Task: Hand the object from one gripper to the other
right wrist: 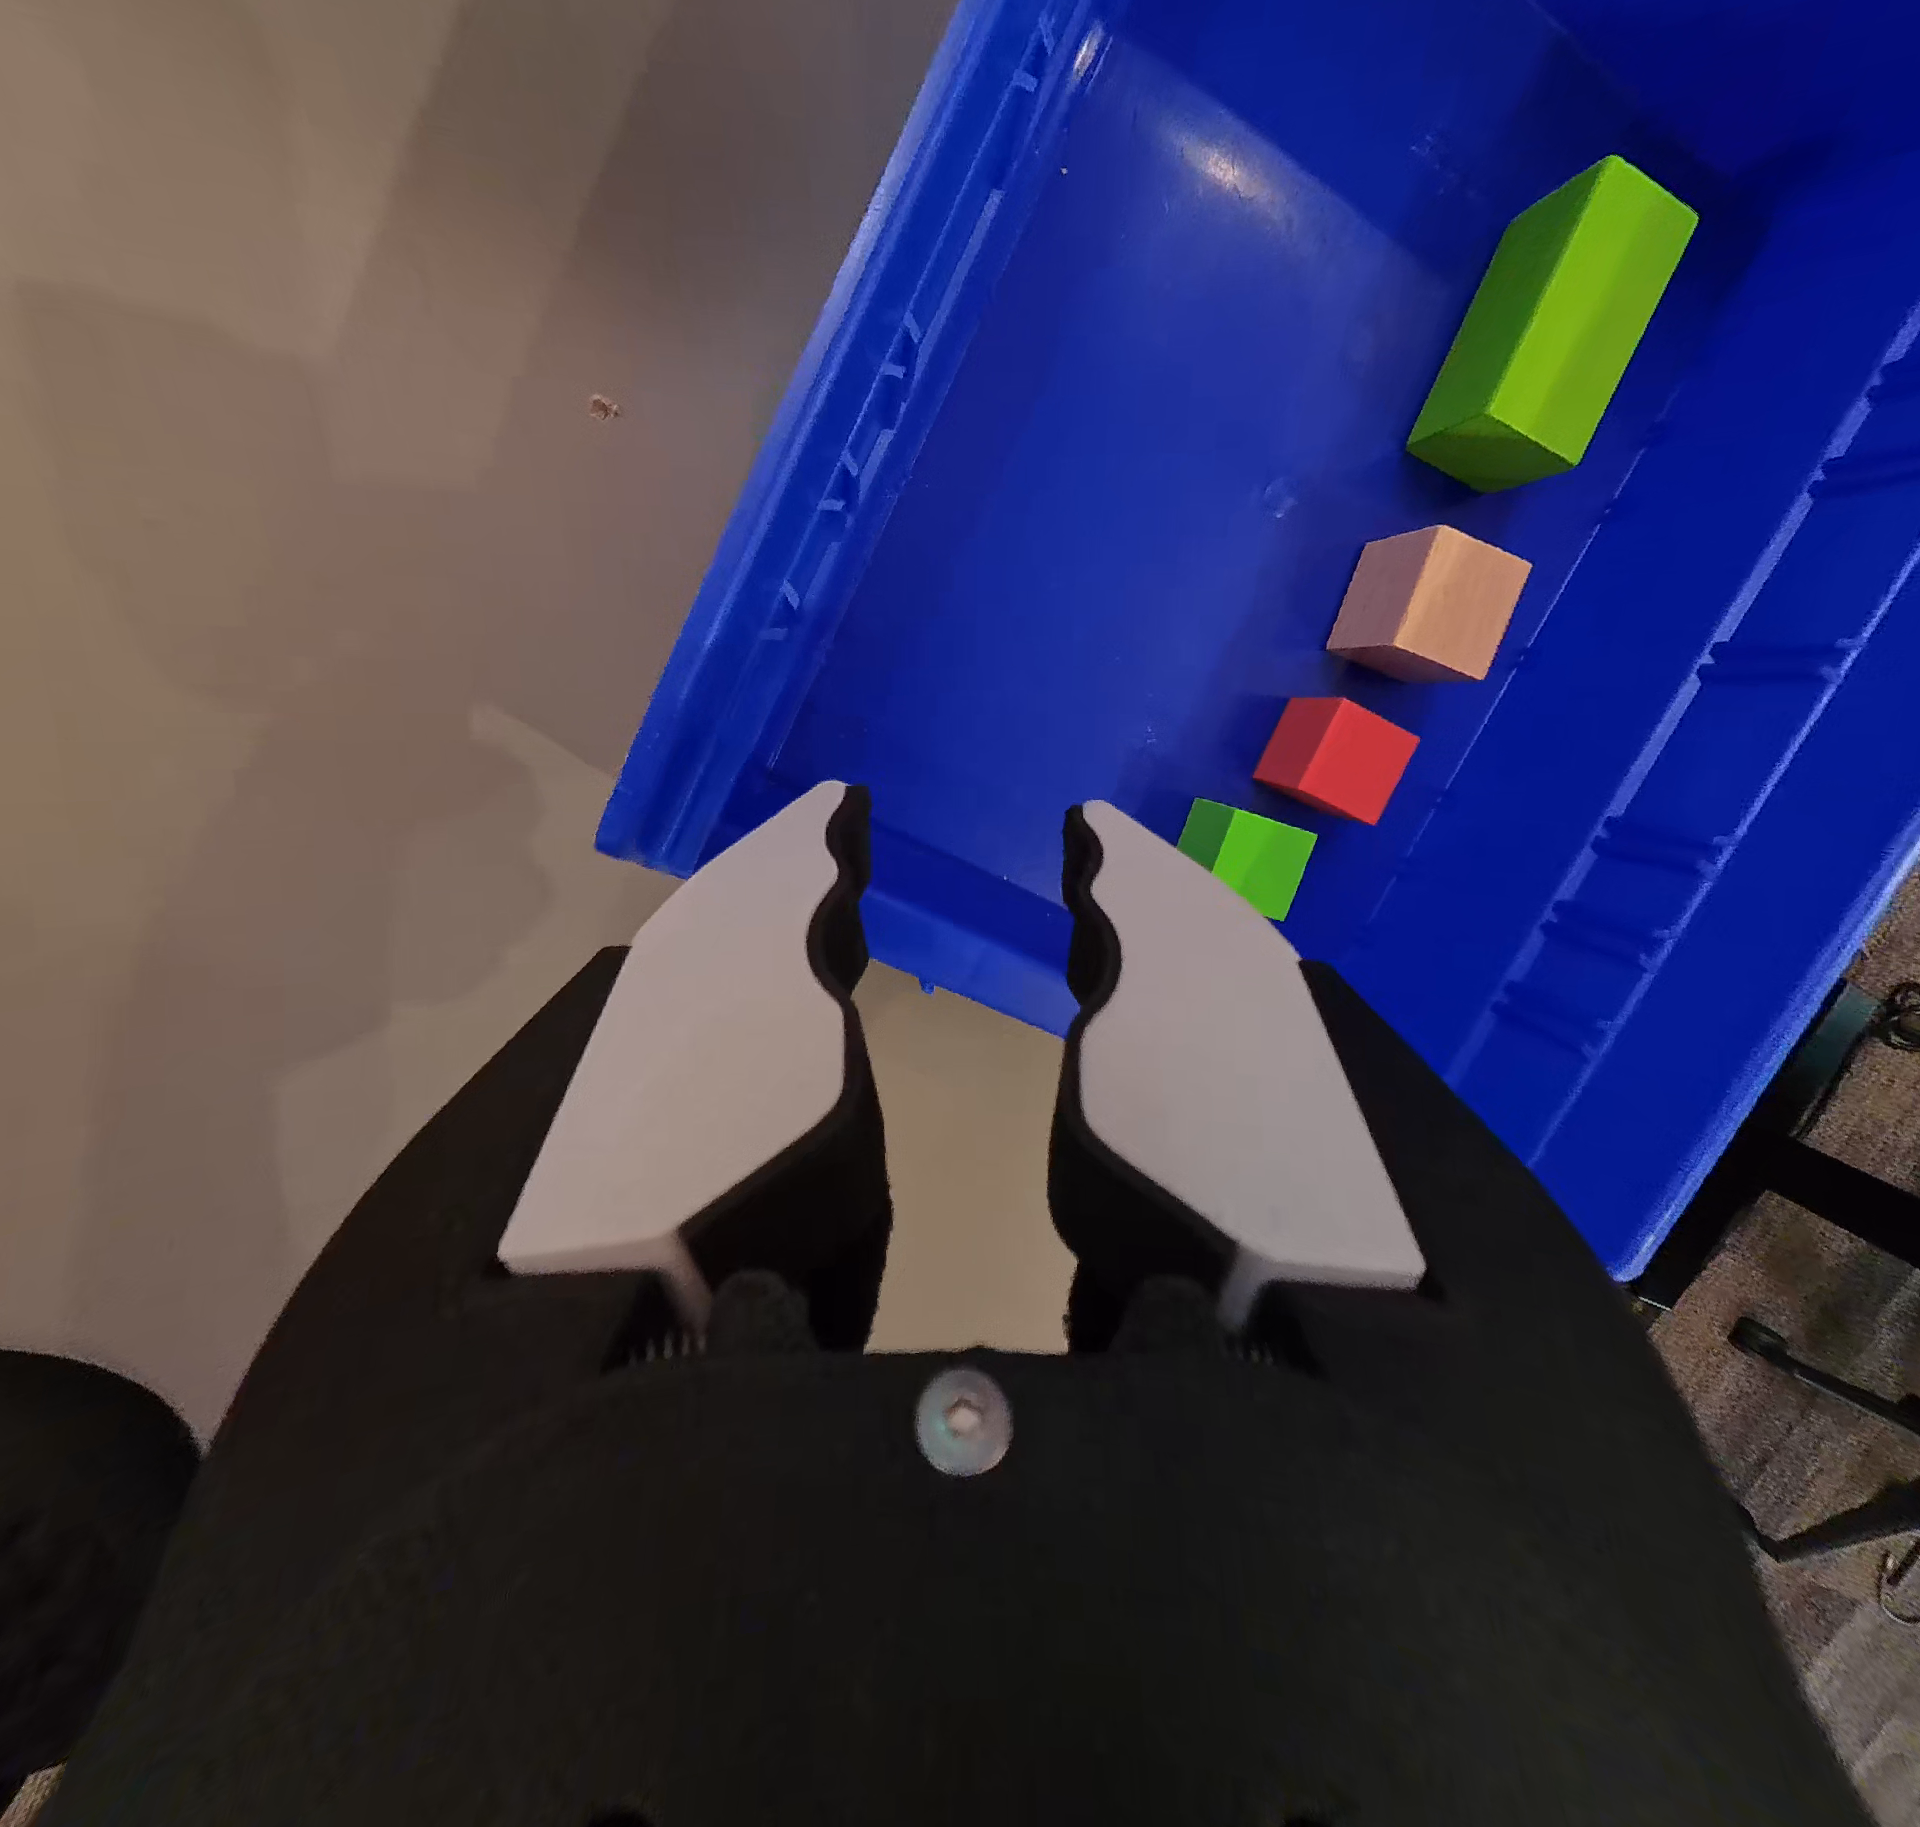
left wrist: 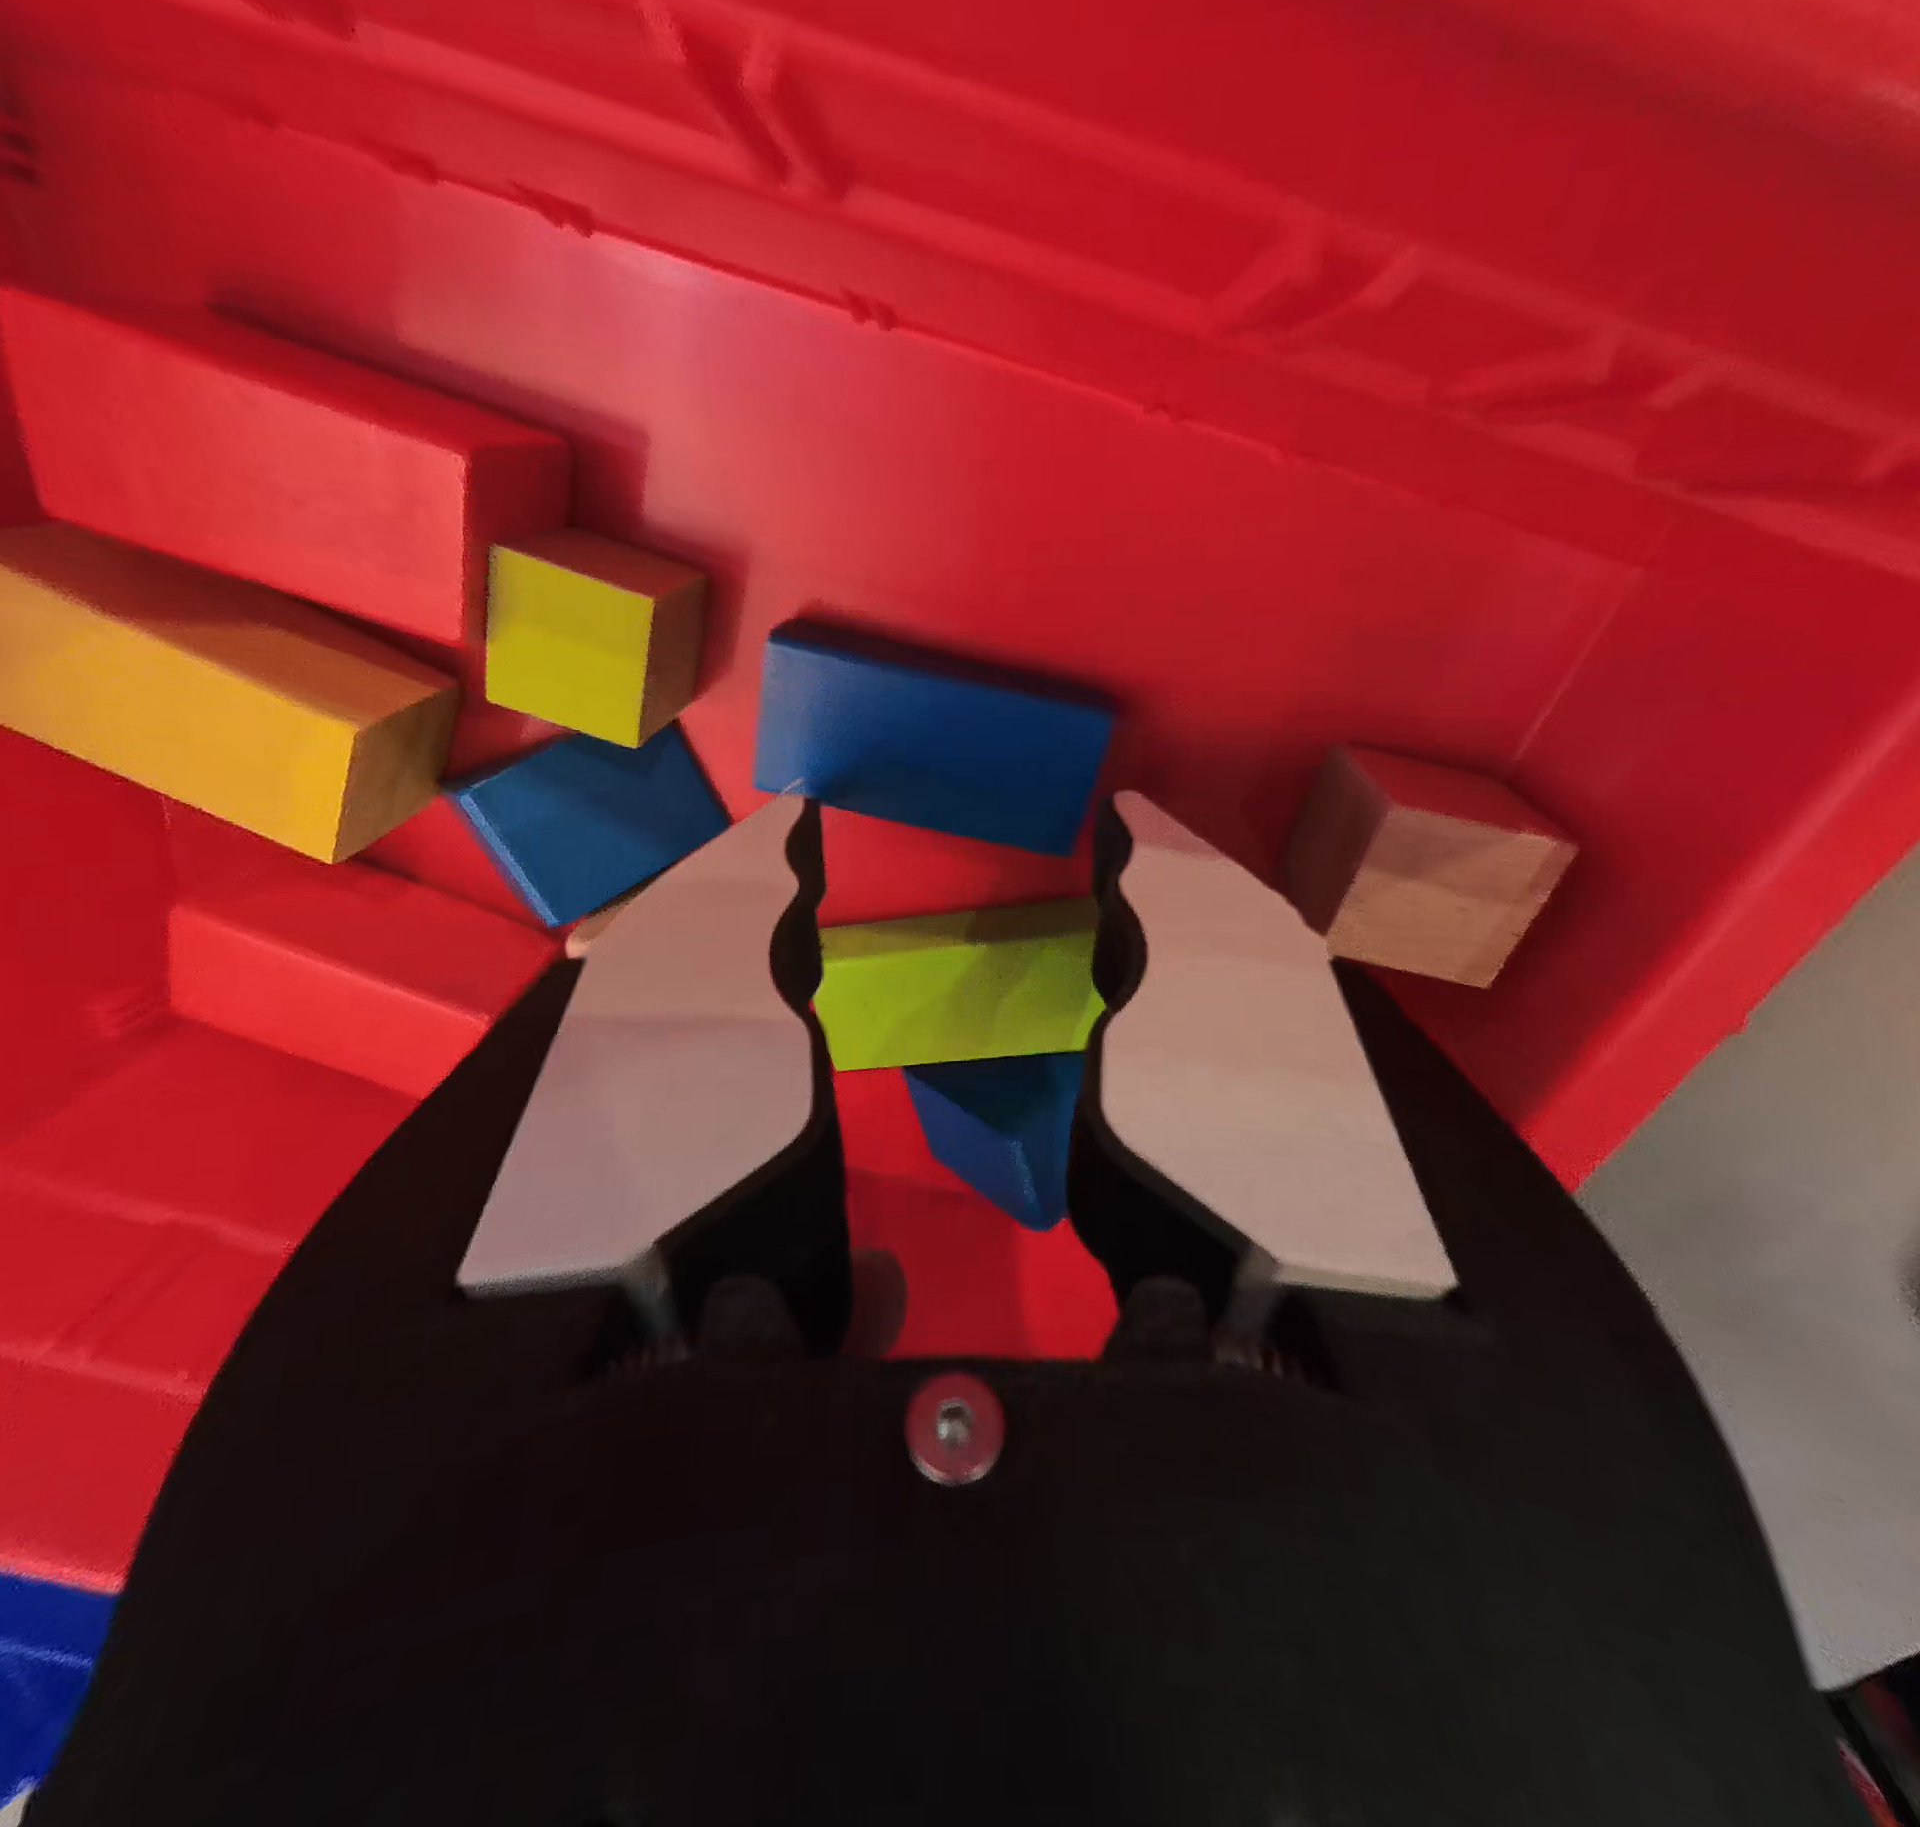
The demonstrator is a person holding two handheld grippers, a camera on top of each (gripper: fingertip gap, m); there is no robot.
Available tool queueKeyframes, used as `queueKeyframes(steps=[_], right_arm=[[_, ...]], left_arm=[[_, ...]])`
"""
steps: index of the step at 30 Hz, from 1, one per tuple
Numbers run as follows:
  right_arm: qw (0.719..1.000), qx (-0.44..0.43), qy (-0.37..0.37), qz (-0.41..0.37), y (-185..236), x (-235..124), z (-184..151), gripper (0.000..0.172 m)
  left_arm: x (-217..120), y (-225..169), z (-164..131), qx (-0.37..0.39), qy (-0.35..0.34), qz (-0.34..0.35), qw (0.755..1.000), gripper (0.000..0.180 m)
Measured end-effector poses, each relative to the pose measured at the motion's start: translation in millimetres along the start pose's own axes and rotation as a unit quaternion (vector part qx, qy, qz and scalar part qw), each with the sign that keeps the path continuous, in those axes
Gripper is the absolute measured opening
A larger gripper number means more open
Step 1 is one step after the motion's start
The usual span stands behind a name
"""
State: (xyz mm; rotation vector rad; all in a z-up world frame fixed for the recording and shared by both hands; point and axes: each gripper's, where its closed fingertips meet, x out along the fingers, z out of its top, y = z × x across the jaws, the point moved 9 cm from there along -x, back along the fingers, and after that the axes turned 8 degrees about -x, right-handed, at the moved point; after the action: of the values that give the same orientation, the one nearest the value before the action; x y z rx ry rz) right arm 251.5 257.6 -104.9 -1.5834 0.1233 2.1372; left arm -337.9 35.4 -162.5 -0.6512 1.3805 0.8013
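Left wrist view puts my left claw (left wrist: 956, 821) low inside the red bin (left wrist: 1143, 447), with a lime-green block (left wrist: 951, 993) sitting between its fingers. The block spans the whole gap, and both black wavy pads appear to bear on its ends, so I judge it pinched, well back from the fingertips. A blue wedge-shaped piece (left wrist: 997, 1143) shows just under it, and a flat blue block (left wrist: 925, 738) lies just beyond the tips.

My right claw (right wrist: 961, 821) is spread part-way with nothing between the fingers, hovering over the near corner of the blue bin (right wrist: 1039, 427), where a long green block (right wrist: 1548, 333), a bare wooden cube (right wrist: 1434, 603), a red cube (right wrist: 1340, 759) and a small green cube (right wrist: 1252, 858) lie in a row.

I take the lime block for painted wood: light, rigid, not fragile, but smooth enough to slide or twist. Its flat faces suit the pads. For the handover I would offer the right claw a free pair of flat faces, away from my own pads.
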Motion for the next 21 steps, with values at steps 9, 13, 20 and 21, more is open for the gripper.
queueKeyframes(steps=[9, 13, 20, 21], right_arm=[[1.000, -0.003, 0.001, 0.004, 1.9, 0.5, -1.2, 0.034], [1.000, -0.005, 0.002, 0.005, 3.5, 0.4, -1.1, 0.034], [1.000, -0.004, 0.002, 0.004, 3.2, 0.3, -2.5, 0.033], [1.000, -0.004, 0.002, 0.004, 3.9, 0.7, -2.4, 0.033]], left_arm=[[10.4, 1.3, 2.8, 0.039, -0.002, 0.026, 0.999, 0.078], [14.3, 8.9, 4.4, 0.048, 0.010, 0.033, 0.998, 0.079], [17.6, 13.3, 3.1, -0.066, 0.035, -0.021, 0.997, 0.075], [17.1, 14.4, 2.7, -0.091, 0.035, -0.014, 0.995, 0.071]])
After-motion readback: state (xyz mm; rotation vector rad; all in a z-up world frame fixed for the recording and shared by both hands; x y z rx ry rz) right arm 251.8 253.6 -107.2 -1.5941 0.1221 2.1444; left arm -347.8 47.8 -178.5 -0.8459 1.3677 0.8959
